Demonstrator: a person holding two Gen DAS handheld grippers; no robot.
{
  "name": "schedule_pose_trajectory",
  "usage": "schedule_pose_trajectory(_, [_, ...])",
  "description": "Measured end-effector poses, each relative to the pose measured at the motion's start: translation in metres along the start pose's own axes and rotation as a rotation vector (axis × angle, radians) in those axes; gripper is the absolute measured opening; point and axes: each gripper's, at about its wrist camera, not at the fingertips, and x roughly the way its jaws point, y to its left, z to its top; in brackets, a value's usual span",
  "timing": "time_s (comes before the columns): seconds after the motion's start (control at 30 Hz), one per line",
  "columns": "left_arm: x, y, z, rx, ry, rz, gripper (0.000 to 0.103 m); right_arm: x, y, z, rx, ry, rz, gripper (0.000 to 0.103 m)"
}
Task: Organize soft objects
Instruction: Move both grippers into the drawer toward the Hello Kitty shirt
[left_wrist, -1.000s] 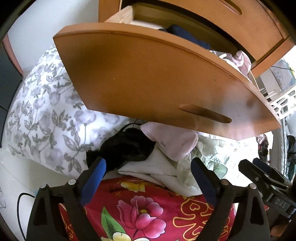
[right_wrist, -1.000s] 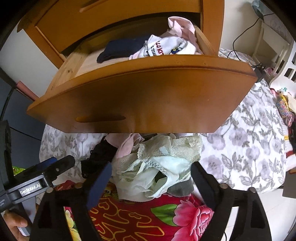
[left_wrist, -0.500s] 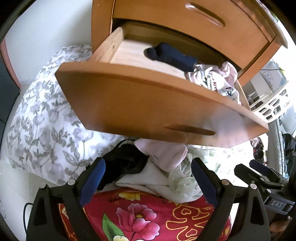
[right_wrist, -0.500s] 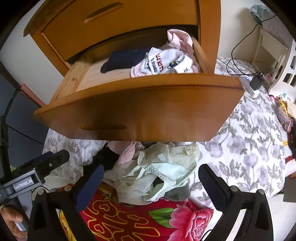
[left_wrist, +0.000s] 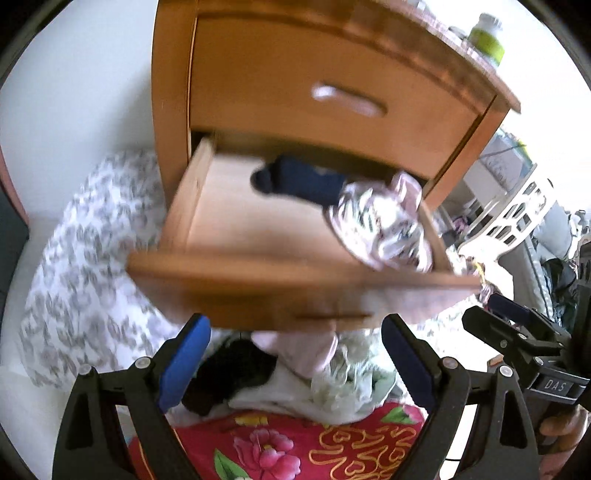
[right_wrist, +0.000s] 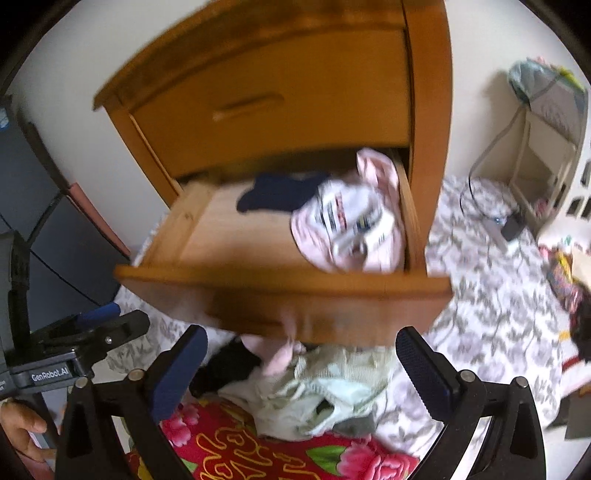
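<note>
Both fisheye views are bright with daylight, blown out at the right of the left-wrist frame; motion blur smears the drawer (left_wrist: 295, 266) and floral bedding (right_wrist: 495, 295), black vignette rings the bowed edges, nearby gripper fingers (left_wrist: 184, 363) stay sharp

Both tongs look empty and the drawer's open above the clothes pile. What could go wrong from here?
The open drawer overhangs the pile, so lifting a garment could snag it on the drawer front. The clothes are tangled; grabbing the pink piece may drag the black one along. The printed garment already crowds the drawer's right side.
</note>
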Motion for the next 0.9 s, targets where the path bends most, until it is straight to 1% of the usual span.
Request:
schedule_pose_trajectory(0.07, [-0.005,0.001,0.014,0.005,-0.030,-0.002,0.094,-0.005,0.001,0.010,-0.012,-0.022,0.001,0.103])
schedule_pose_trajectory(0.2, [-0.006,0.007,0.034,-0.009,-0.063,0.019,0.094,-0.012,0.001,0.032,-0.033,-0.058,-0.006,0.103])
schedule_pose_trajectory(0.27, [0.000,0.011,0.043,-0.019,-0.062,0.026,0.094,-0.011,0.002,0.042,-0.044,-0.069,-0.009,0.103])
schedule_pose_trajectory(0.37, [0.015,0.017,0.056,-0.043,-0.025,0.002,0.094,-0.005,-0.001,0.054,-0.047,-0.064,-0.009,0.103])
schedule_pose_trajectory(0.57, [0.046,0.023,0.077,-0.057,0.041,-0.002,0.094,0.026,-0.008,0.076,-0.088,0.003,-0.050,0.102])
schedule_pose_trajectory(0.67, [0.065,0.024,0.088,-0.049,0.087,0.006,0.094,0.048,-0.020,0.087,-0.070,0.058,-0.046,0.100])
schedule_pose_trajectory(0.73, [0.076,0.023,0.094,-0.045,0.110,0.016,0.094,0.058,-0.029,0.093,-0.058,0.076,-0.053,0.098])
schedule_pose_trajectory(0.8, [0.085,0.022,0.100,-0.046,0.128,0.020,0.093,0.069,-0.037,0.099,-0.037,0.103,-0.054,0.096])
schedule_pose_trajectory(0.87, [0.096,0.020,0.105,-0.044,0.146,0.014,0.091,0.077,-0.043,0.103,-0.020,0.132,-0.054,0.087])
schedule_pose_trajectory(0.9, [0.100,0.018,0.107,-0.043,0.154,0.011,0.091,0.082,-0.045,0.104,-0.017,0.146,-0.055,0.085])
